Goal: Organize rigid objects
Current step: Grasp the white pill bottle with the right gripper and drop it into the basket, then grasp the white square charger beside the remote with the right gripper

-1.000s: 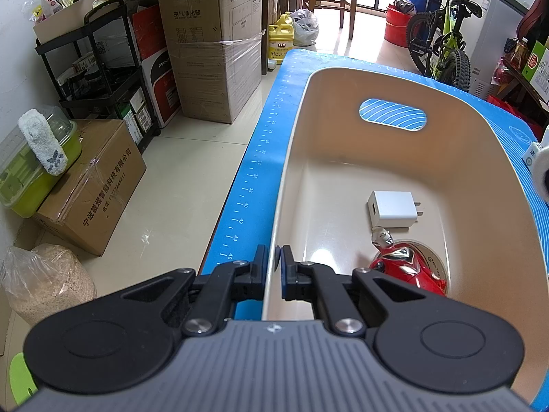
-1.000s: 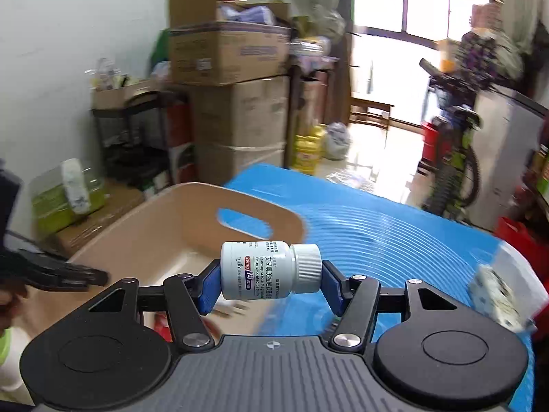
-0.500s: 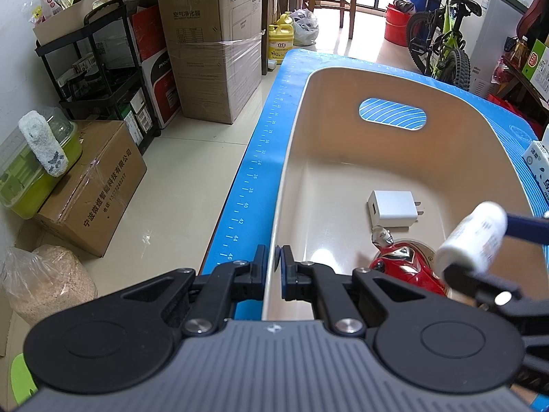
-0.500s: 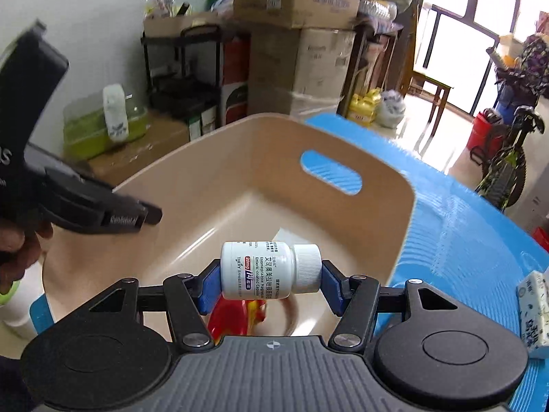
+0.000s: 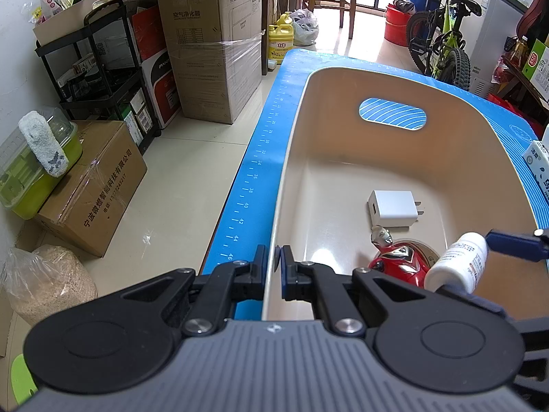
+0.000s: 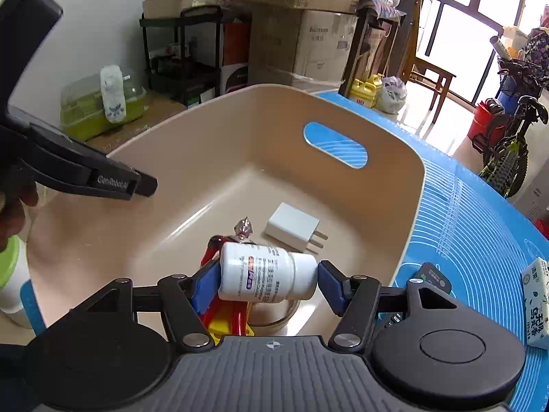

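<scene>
A beige plastic bin [image 5: 291, 158] [image 6: 411, 185] stands on the blue mat. My left gripper [image 5: 273, 267] is shut on the bin's near-left rim; it also shows in the right wrist view [image 6: 144, 185]. Inside the bin lie a white charger [image 5: 393, 208] [image 6: 291, 226] and a red and silver toy figure [image 5: 399, 261] [image 6: 242, 230]. My right gripper [image 6: 266, 281] is over the bin with its jaws parted. A white pill bottle [image 6: 267, 276] [image 5: 458, 266] sits tilted between them, a gap showing at the cap side, just above the figure.
A tissue pack [image 6: 537, 304] [image 5: 538, 168] and a dark remote [image 6: 429, 279] lie on the blue mat [image 6: 473, 226] right of the bin. Cardboard boxes [image 5: 212, 44], a black shelf cart [image 5: 99, 79] and a bicycle [image 5: 442, 34] stand on the floor beyond the table.
My right gripper moved left over the bin and lowered with the pill bottle. Its jaws have now spread and the bottle has tilted, coming loose. The left gripper has not moved.
</scene>
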Motion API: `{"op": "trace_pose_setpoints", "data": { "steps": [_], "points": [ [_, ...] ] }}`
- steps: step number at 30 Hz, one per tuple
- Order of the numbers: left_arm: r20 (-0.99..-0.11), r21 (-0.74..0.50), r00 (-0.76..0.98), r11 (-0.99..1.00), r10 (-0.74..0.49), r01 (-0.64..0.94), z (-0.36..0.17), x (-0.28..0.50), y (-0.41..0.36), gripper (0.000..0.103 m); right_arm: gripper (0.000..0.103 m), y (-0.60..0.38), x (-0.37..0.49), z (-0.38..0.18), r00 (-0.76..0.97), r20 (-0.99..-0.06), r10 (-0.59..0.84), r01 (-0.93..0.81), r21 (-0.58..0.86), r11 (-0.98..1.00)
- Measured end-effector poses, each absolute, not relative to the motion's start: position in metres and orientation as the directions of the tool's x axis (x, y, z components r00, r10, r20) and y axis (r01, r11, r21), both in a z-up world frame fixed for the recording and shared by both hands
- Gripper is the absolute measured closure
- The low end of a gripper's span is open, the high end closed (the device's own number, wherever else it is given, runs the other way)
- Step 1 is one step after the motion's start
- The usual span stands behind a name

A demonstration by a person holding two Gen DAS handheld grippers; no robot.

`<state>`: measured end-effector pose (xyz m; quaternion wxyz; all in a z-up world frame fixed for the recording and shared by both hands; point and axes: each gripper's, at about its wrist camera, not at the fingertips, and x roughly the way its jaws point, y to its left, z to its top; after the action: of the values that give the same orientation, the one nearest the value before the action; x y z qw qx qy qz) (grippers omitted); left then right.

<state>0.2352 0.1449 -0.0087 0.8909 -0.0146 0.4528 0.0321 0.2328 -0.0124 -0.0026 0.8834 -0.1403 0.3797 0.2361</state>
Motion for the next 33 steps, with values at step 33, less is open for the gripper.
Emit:
{"op": "trace_pose_setpoints", "data": {
  "steps": [33],
  "points": [
    [-0.808, 0.004, 0.588, 0.998, 0.045, -0.070, -0.008, 0.235, 0.145, 0.094, 0.023, -0.200, 0.275, -0.024, 0.680, -0.733, -0.001, -0.076, -0.073, 0.994]
  ]
}}
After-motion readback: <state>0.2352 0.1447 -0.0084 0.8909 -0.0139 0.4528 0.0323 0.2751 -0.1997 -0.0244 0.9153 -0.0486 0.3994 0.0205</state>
